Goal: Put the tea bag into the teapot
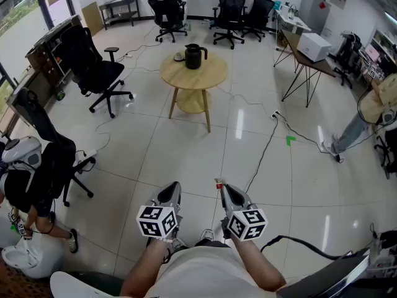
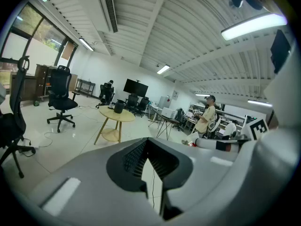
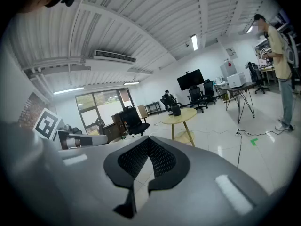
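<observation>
**Both grippers held low, well short of the teapot**

The left gripper (image 1: 172, 190) and the right gripper (image 1: 223, 190) sit side by side at the bottom centre of the head view. They are near each other but apart, and both point forward over the tiled floor (image 1: 186, 148). The person's bare forearms (image 1: 146, 267) run up to them from the bottom edge, slightly converging.

In its own view the left gripper's fingertips are pressed together with nothing between them, and only a sliver of floor shows lower down. The right gripper's tips are pressed together too. A small red-and-white scrap, apparently the tea bag (image 1: 218, 182), sticks out at their very end. It is too small to make out further.

The black teapot (image 1: 194, 56) stands upright on the round wooden table (image 1: 211, 74) in the upper middle of the frame, well apart from both grippers. A small dish (image 1: 178, 58) lies just beside it to the left. Open floor lies between the grippers and the table.

A black cable (image 1: 263, 151) trails across the floor right of centre, near a green floor mark (image 1: 289, 140). A black office chair (image 1: 93, 67) stands at the upper left. A person in a tan top (image 1: 375, 101) stands at the right edge.
</observation>
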`<action>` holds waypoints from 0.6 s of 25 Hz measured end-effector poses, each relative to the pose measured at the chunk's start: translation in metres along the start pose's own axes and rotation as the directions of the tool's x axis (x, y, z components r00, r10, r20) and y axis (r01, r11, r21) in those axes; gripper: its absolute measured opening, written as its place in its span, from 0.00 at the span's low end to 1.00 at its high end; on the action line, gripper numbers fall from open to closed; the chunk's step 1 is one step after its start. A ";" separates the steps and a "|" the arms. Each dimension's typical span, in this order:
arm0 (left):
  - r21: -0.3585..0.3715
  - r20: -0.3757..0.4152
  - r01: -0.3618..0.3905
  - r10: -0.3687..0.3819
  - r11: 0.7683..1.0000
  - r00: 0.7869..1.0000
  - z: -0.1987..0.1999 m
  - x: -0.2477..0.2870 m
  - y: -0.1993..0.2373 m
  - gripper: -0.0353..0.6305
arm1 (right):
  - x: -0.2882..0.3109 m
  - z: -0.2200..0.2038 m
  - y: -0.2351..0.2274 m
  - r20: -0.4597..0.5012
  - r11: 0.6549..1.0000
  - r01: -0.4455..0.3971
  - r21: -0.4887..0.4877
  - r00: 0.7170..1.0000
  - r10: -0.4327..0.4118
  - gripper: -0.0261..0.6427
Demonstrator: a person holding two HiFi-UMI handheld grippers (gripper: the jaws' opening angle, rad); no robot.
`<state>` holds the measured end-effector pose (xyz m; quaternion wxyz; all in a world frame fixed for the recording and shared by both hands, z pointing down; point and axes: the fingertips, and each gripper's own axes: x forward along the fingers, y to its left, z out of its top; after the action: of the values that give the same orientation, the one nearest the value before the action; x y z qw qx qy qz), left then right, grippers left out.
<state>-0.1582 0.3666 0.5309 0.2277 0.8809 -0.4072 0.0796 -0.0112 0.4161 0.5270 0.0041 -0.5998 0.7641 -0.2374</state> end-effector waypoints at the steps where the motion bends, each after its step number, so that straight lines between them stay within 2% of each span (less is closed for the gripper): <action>1: 0.002 -0.001 0.000 0.000 1.000 1.000 0.002 0.004 -0.003 0.07 | -0.001 0.003 -0.005 0.002 1.000 -0.002 0.006 1.000 0.002 0.04; 5: 0.017 0.006 -0.004 0.003 1.000 1.000 0.005 0.018 -0.019 0.07 | -0.007 0.011 -0.024 0.011 1.000 -0.022 0.020 1.000 0.021 0.04; 10: 0.068 0.027 -0.013 0.012 0.998 1.000 0.010 0.030 -0.038 0.07 | -0.012 0.013 -0.050 0.021 0.999 -0.039 0.032 0.999 0.038 0.04; 15: 0.068 0.033 -0.017 0.015 0.998 0.999 0.015 0.043 -0.042 0.07 | -0.009 0.019 -0.070 0.024 0.999 -0.025 0.038 0.999 0.024 0.04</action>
<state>-0.0989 0.3537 0.5174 0.1905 0.8861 -0.4148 0.0810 0.0612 0.4060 0.5337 0.0276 -0.5930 0.7666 -0.2448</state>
